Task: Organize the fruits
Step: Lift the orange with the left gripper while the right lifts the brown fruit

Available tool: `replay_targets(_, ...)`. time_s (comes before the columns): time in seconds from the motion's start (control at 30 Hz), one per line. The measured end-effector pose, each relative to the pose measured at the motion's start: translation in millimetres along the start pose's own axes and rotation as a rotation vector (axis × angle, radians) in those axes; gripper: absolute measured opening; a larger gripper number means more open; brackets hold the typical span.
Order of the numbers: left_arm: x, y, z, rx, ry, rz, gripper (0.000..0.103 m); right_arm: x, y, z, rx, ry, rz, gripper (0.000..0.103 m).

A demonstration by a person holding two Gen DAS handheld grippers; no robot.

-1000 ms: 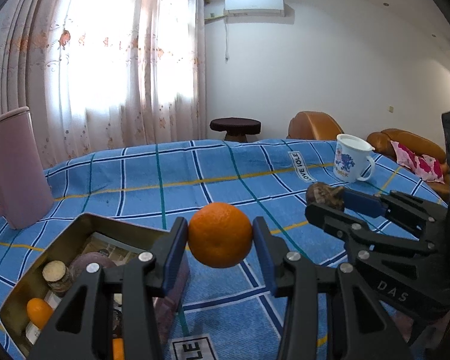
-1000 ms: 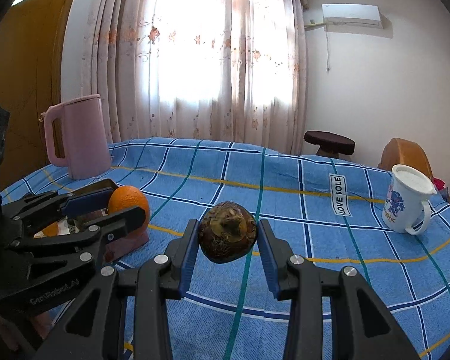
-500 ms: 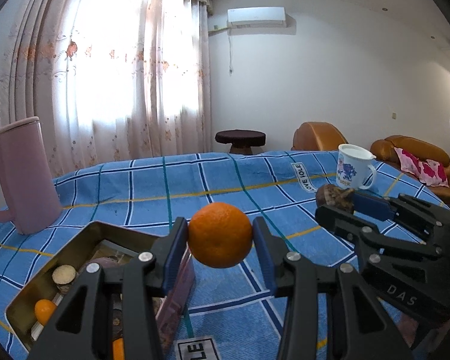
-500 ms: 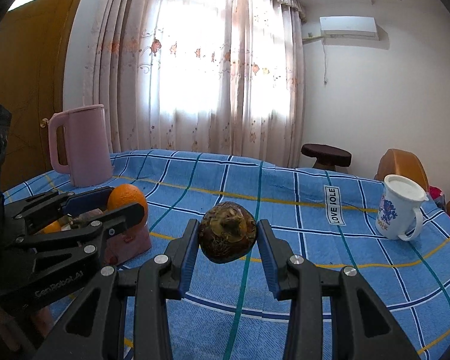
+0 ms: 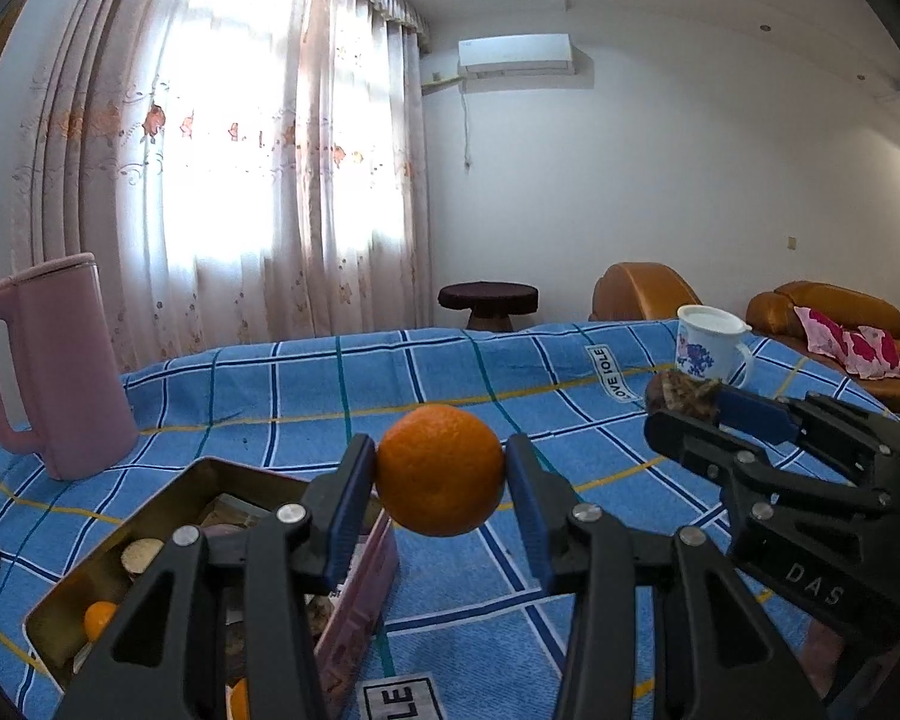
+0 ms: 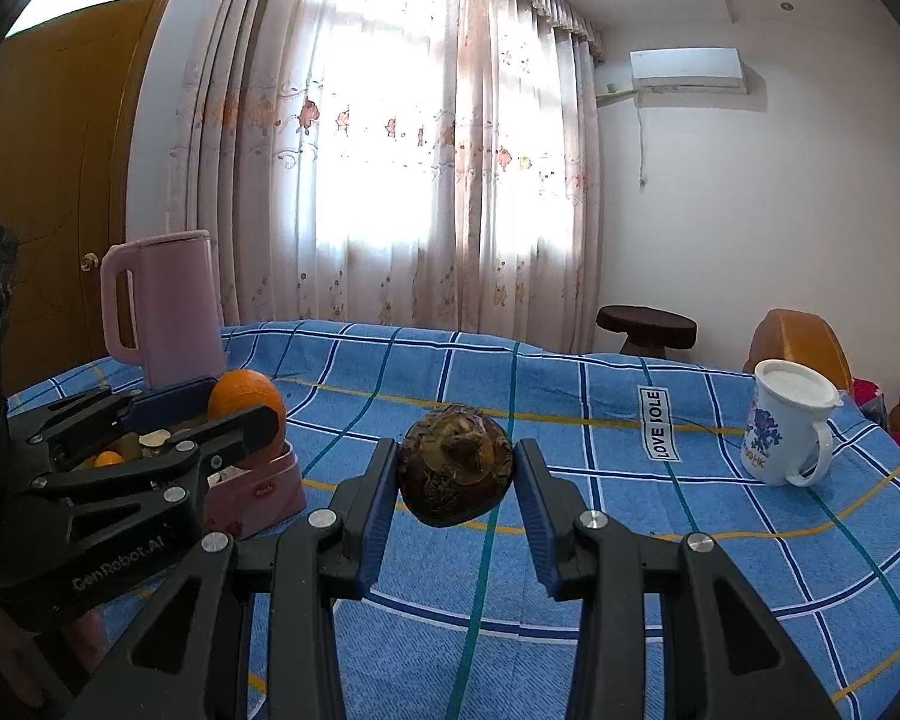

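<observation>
A: Your left hand-held gripper [image 5: 441, 474] is clamped on the orange [image 5: 440, 470], both pads pressed against its sides, and you hold it in the air just past the near right corner of the tin box [image 5: 168, 480], which lies low on that gripper's left.

B: And my right one?

A: Your right hand-held gripper [image 6: 455, 471] is clamped on the brown fruit [image 6: 455, 464] the same way, lifted off the blue checked cloth [image 6: 570, 408], with the left gripper and the box off to its left.

B: How far along am I?

A: Partway, I'd judge. A small orange fruit [image 5: 99, 620] already lies in the box among other bits I can't make out. The two fruits you carry are not yet set down, so both placements are left.

B: How do they sit in the grip?

A: The orange is near round, so it has no real long axis. The brown fruit is a squat dome, widest from pad to pad, with its dark knob turned toward the camera and slightly up.
</observation>
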State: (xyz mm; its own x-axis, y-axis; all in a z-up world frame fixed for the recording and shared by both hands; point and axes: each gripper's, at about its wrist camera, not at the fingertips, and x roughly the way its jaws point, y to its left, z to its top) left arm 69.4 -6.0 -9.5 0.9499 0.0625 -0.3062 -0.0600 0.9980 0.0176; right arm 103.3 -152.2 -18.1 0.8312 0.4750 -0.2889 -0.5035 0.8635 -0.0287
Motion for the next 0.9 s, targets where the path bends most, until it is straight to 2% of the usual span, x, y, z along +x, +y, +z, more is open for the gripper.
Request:
replay_targets(0.57, -14, -1, -3, 0.003, -0.009, -0.023, 0.046, -10, 10, -1, -0.015, -0.018, -0.009, 0.041)
replay_targets(0.9, -26, 14, -7, -0.025, 0.0, -0.031, 0.046, -7, 36, 0, -0.049, -0.005, 0.04, 0.041)
